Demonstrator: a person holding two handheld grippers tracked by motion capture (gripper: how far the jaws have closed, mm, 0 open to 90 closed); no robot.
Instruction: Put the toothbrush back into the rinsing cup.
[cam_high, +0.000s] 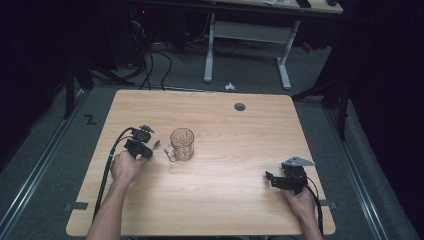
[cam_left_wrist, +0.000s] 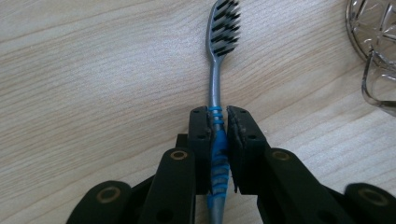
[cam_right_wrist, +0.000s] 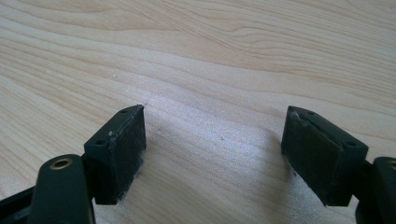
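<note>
In the left gripper view the left gripper (cam_left_wrist: 218, 122) has its 2 black jaws clamped on the grey plastic toothbrush with blue ribbed grip (cam_left_wrist: 215, 79) — pads pressed against the blue part of the handle, the dark-bristled head pointing toward the top of the frame over the light wooden table (cam_left_wrist: 93, 93). A clear cut-glass mug with a handle (cam_left_wrist: 373, 51) sits at the right edge, near the brush but apart from it. In the high view this gripper (cam_high: 150, 147) lies left of centre, the mug (cam_high: 181, 144) just beside it. The right gripper (cam_right_wrist: 212, 154) — at the lower right in the high view (cam_high: 272, 178) — stands wide open over bare wood, holding nothing.
</note>
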